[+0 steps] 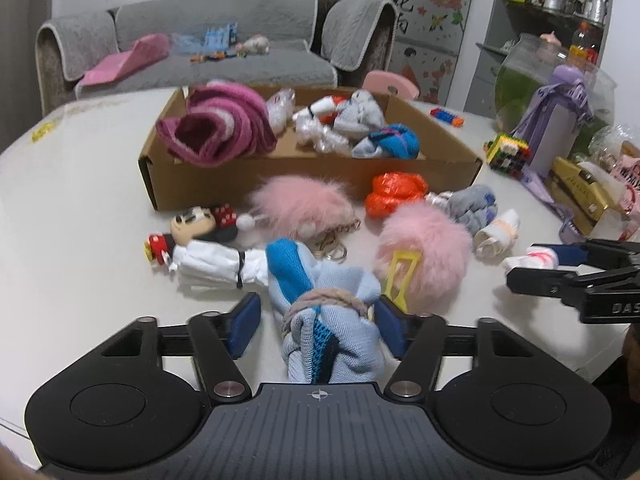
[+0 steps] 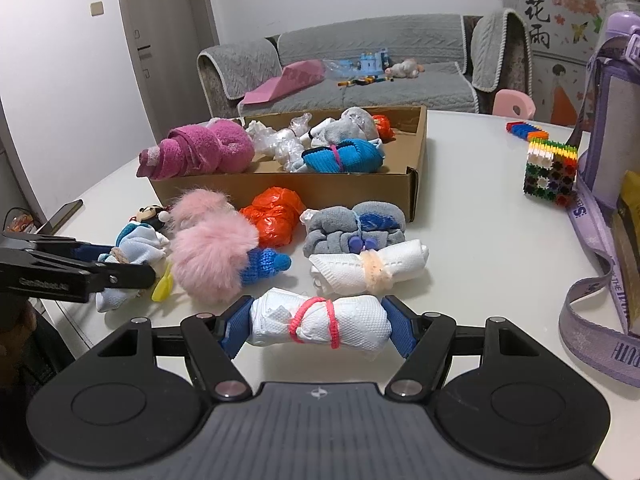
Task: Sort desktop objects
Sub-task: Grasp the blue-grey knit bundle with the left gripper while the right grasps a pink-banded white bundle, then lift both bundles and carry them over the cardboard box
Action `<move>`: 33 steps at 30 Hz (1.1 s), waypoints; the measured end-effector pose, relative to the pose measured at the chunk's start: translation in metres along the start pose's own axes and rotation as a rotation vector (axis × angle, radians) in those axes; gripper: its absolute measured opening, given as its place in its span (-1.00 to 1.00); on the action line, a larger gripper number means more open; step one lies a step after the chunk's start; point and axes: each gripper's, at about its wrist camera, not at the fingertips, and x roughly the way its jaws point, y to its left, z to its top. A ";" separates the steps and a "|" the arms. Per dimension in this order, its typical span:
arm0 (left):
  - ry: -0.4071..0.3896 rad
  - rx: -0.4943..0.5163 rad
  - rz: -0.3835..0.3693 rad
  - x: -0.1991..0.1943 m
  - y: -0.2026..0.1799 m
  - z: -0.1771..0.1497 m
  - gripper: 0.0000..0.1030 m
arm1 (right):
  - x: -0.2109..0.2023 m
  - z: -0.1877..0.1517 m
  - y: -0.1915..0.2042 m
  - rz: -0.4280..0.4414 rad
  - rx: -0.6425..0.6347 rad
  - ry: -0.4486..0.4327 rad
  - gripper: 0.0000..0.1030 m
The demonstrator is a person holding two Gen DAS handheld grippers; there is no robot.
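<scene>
While both bundles sit low at the near edge of the white round table (image 1: 80, 168), each lies squarely inside its own tool, so the coming move turns on how each is oriented between the pads and how it stands to the box beyond. On the left, the left gripper (image 1: 316, 326) has its blue pads set about the light-blue knitted sock bundle tied with a beige band (image 1: 328, 312); the bundle's long axis runs away from the camera, along the fingers, the right-hand pad touches its side, and a sliver of table seems to show by the left-hand pad, so I cannot tell whether the grip is firm. To its right, the right gripper (image 2: 318, 326) is at a middling spread and clamped on the white rolled cloth bundle bound with a pink elastic (image 2: 320, 322), which lies crosswise, one end against each pad. The shallow brown cardboard box (image 2: 328, 190), already holding sorted bundles, lies straight ahead of both, past a clutter of pink fluffy pompoms (image 2: 214, 258). The left gripper looks nearer the box's left half, the right nearer its right corner; I judge each load must be lifted over the clutter.
</scene>
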 end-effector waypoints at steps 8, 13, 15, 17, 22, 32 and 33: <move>-0.002 0.004 0.035 -0.012 0.007 -0.003 0.11 | -0.002 0.000 -0.001 0.001 0.004 -0.007 0.28; -0.037 0.010 0.028 -0.037 0.011 0.004 0.11 | -0.006 0.002 -0.003 0.003 0.011 -0.023 0.28; -0.055 0.013 0.021 -0.048 0.014 0.011 0.11 | -0.010 0.004 -0.004 -0.004 0.010 -0.031 0.28; -0.081 0.037 0.028 -0.059 0.014 0.020 0.11 | -0.016 0.009 -0.006 -0.010 0.002 -0.039 0.28; -0.121 0.095 0.085 -0.071 0.017 0.051 0.11 | -0.037 0.033 -0.015 -0.024 -0.013 -0.092 0.28; -0.158 0.120 0.128 -0.074 0.027 0.125 0.12 | -0.063 0.103 -0.021 -0.032 -0.099 -0.204 0.28; -0.158 0.117 0.124 -0.073 0.028 0.133 0.12 | -0.062 0.108 -0.021 -0.029 -0.103 -0.209 0.28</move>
